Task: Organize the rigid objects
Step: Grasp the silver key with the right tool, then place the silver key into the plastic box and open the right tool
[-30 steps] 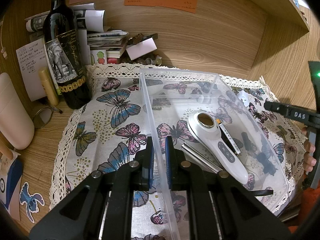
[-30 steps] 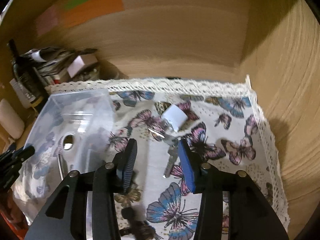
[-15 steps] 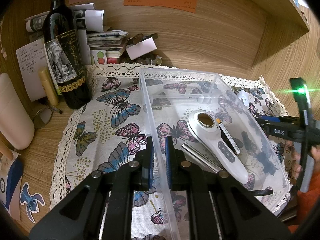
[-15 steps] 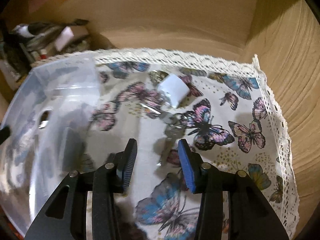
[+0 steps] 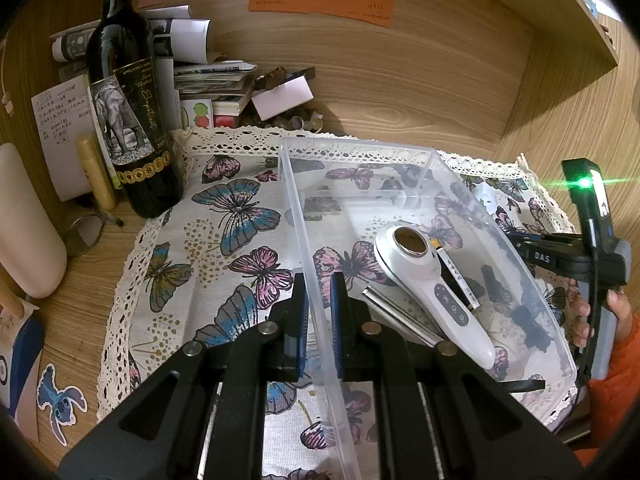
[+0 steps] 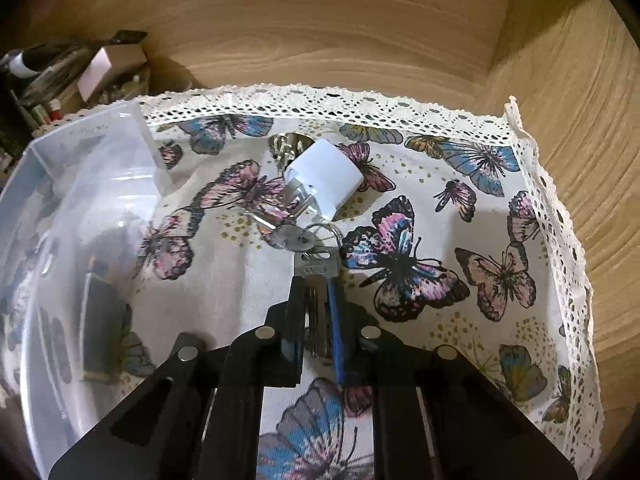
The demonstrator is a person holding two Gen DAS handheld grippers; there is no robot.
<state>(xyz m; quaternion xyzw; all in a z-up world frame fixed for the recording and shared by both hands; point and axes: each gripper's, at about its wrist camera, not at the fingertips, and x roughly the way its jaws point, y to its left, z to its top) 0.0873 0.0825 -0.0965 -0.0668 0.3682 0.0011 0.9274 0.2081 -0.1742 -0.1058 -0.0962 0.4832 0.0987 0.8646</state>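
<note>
On the butterfly cloth (image 6: 460, 208), keys (image 6: 316, 276) are pinched by the right hand-held gripper (image 6: 316, 320).
Ring snagging on the charger (image 6: 324, 176) is risked; the bin wall (image 5: 316, 280) is clamped by the left hand-held gripper (image 5: 318, 320).

My right claw (image 6: 318, 316) pinches the blade of a silver key (image 6: 314, 270); its ring (image 6: 324, 234) and a round-headed second key (image 6: 291, 238) trail ahead on the cloth. Just beyond them a white plug (image 6: 326, 178) lies on its side, prongs toward me. My left claw (image 5: 319, 316) clamps the near wall of the clear bin (image 5: 360, 152), where a white handheld device (image 5: 434, 280), a pen (image 5: 456, 274) and a metal bar (image 5: 400, 318) lie flat.
</note>
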